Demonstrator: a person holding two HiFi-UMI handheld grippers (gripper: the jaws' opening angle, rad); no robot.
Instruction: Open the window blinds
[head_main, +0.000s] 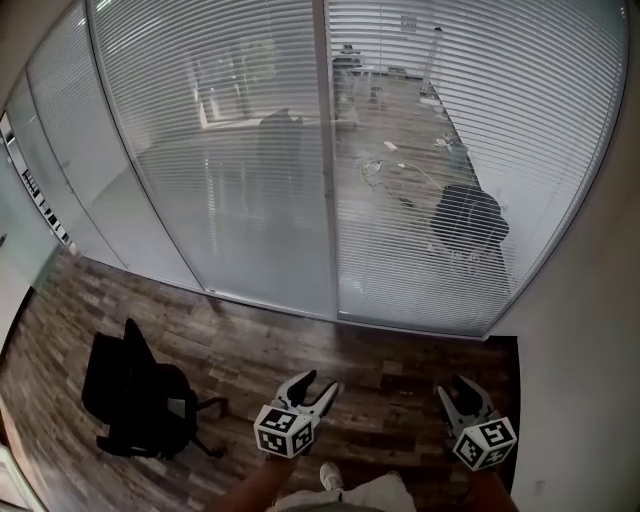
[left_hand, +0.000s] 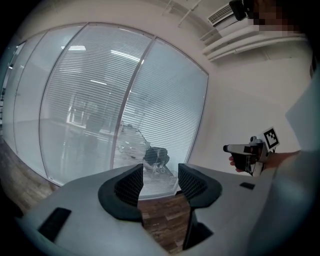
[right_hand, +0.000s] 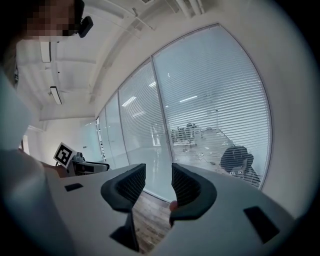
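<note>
White horizontal-slat window blinds (head_main: 470, 120) fill the glass wall straight ahead, from floor level to past the top of the head view. A pale upright frame post (head_main: 323, 160) splits them. Slats run level, side to side; each panel's long axis is upright. Flat face of the blinds is turned toward the person. In the panel right of the post the room behind shows thru the slats, incl. a black chair behind the glass (head_main: 468, 222). Panels left of the post look hazier.

Room to move: an open strip of brown wood-plank floor (head_main: 390, 350) lies btwn both grippers and the foot of the glass. Right edge: white side wall (head_main: 590, 340), near the right gripper, meets the blinds at the corner. Left side: black wheeled office chair (head_main: 140, 395) on the floor, well apart from the left gripper.

Left gripper (head_main: 315, 385) sits low centre, right gripper (head_main: 458, 392) near it on the right. Both point at the blinds and are well short of the glass. Left gripper: jaws apart, only floor & blinds seen btwn them. Right gripper: jaws apart too, nothing gripped.
</note>
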